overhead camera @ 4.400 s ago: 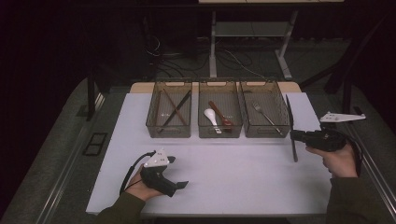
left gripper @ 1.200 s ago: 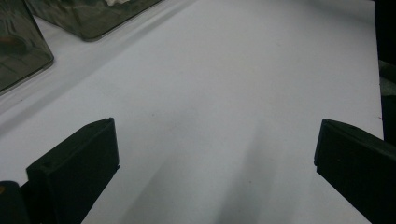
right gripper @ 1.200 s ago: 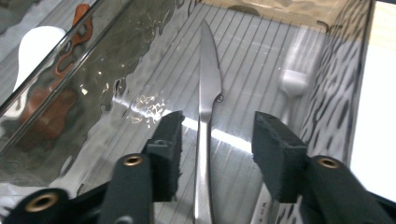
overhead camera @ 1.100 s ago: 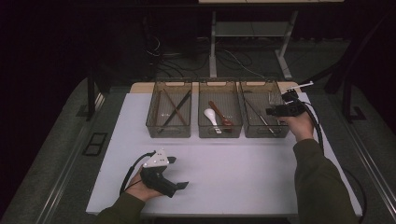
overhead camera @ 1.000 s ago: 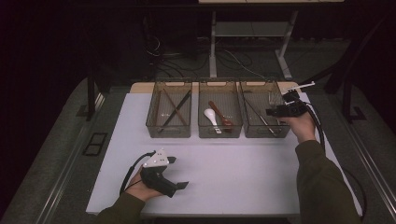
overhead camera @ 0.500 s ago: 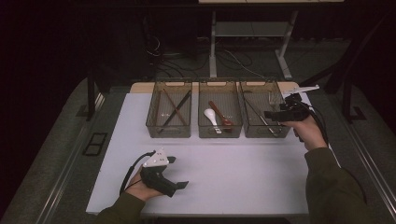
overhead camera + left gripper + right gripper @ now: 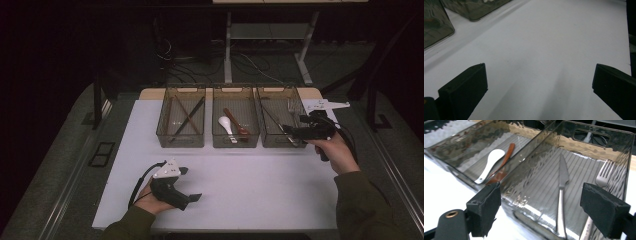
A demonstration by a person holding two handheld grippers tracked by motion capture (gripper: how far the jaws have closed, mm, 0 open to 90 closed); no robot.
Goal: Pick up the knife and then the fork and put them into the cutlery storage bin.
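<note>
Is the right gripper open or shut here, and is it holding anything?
Open and empty. In its own view the right gripper has its fingers spread wide, with the knife lying untouched in the bin.

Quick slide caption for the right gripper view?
Open right gripper at the bin holding a knife and fork.

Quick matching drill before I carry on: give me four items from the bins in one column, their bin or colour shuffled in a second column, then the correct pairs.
Items:
1. chopsticks
2. knife
3. white spoon
4. fork

Descriptions:
A. middle bin, pale, beside a brown spoon
B. right bin, on the knife's right in the right gripper view
C. left bin, crossed
D. right bin, blade pointing to the far wall

Pairs: 1-C, 2-D, 3-A, 4-B
</note>
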